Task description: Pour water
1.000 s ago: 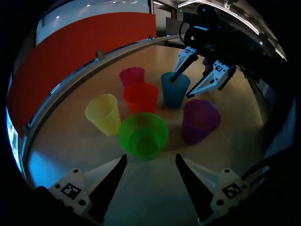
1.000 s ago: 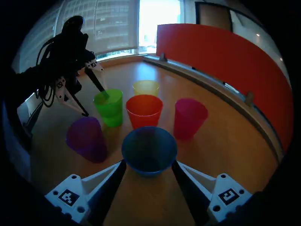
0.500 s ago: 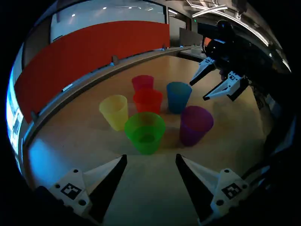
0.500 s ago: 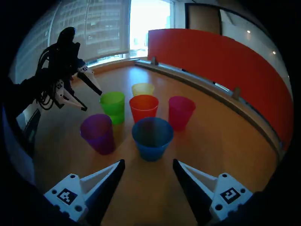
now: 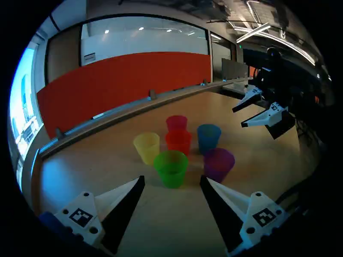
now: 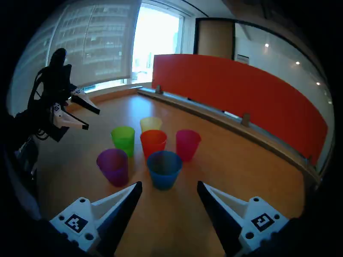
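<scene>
The left gripper (image 5: 171, 177) is held with its fingers spread wide and empty. The green cup (image 5: 171, 168) is seen just beyond the fingertips, in line with the gap and untouched. Past it, the yellow cup (image 5: 146, 147), orange cup (image 5: 179, 142), pink cup (image 5: 176, 122), blue cup (image 5: 209, 137) and purple cup (image 5: 218, 163) are clustered upright on the wooden table (image 5: 107, 150). The right gripper (image 6: 169, 183) is likewise held wide and empty, with the blue cup just ahead of its fingertips. Whether any cup holds water cannot be told.
</scene>
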